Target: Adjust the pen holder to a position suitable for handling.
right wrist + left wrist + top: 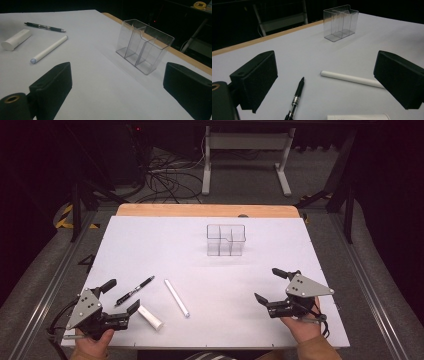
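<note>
The left gripper (119, 296) is hovering with its jaws spread wide right over the black pen (295, 98), which is lying just ahead between them, looking light, stiff and a bit slick, so I'd be pinching it mid-barrel, crosswise.

My left gripper (118, 296) hovers low at the near left corner of the white table (150, 240), jaws spread wide, nothing between them. Just ahead of it lies a black pen (134, 291), a short white cylinder (150, 317) beside the jaw, and a long white stick (177, 298) further right. My right gripper (270, 285) waits open too, near right. The clear organizer (226, 240) stands upright at the far middle.
</note>
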{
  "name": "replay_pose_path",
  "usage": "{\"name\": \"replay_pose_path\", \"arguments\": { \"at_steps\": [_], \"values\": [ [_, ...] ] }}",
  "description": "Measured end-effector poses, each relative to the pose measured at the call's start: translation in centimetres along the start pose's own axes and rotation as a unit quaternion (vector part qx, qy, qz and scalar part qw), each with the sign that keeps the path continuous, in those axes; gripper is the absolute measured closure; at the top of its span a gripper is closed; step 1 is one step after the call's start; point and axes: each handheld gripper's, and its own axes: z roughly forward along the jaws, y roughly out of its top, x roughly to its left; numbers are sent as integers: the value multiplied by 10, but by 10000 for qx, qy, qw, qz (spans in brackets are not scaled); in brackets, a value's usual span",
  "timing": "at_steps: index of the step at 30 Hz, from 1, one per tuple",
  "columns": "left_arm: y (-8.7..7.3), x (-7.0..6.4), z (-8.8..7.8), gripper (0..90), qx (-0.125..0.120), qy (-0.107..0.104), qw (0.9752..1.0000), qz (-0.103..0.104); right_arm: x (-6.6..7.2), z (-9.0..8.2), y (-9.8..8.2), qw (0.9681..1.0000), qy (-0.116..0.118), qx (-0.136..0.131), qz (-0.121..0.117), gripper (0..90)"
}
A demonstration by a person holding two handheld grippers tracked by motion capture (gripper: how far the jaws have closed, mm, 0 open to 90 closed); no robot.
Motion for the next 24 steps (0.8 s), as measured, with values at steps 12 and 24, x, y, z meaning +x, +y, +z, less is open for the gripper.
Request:
{"name": "replay_pose_path", "arguments": {
  "at_steps": [12, 24],
  "values": [
    [0, 0, 1, 59, 4, -7, 10000, -3, -9, 13, 13, 9999, 69, 119, -100, 88],
    [0, 0, 0, 60, 14, -6, 10000, 16, -16, 20, 37, 9979, 467, 436, -140, 213]
  ]
}}
